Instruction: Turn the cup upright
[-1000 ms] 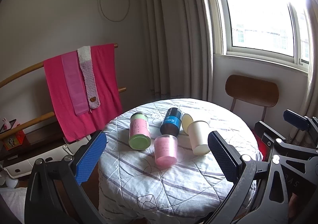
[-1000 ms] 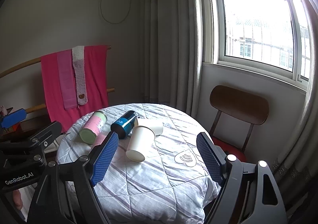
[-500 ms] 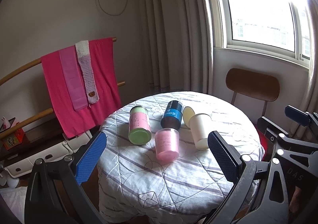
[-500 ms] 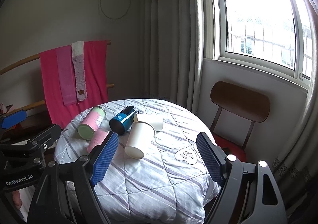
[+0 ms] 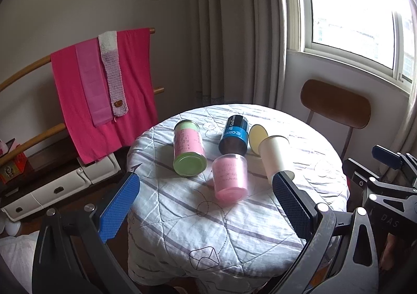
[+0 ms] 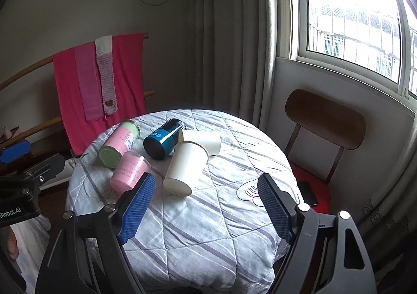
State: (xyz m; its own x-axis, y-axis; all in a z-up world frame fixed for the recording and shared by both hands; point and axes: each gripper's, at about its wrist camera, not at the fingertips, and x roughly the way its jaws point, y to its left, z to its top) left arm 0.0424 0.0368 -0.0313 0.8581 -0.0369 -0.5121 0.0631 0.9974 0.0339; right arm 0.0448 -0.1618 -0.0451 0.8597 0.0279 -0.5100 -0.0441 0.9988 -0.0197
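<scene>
Several cups lie on their sides on a round table with a striped quilted cloth [image 5: 234,228] [image 6: 208,228]: a pink cup [image 5: 230,176] [image 6: 130,171], a green-and-pink cup [image 5: 188,152] [image 6: 118,142], a dark blue cup [image 5: 233,135] [image 6: 163,141], and two white paper cups, the near one [image 5: 273,159] [image 6: 186,167] and the far one [image 5: 258,136] [image 6: 202,140]. My left gripper [image 5: 206,205] is open and empty, short of the table's near-left edge. My right gripper [image 6: 206,205] is open and empty, above the table's near side.
A wooden chair [image 5: 336,111] [image 6: 325,122] stands behind the table under the window. A rack with pink towels [image 5: 104,90] [image 6: 96,88] stands at the left. A white low cabinet [image 5: 57,184] sits below it. Curtains hang behind the table.
Both grippers have moved closer to the table and tilted down a little; the cups look larger and lower in view. The cups have not moved.
</scene>
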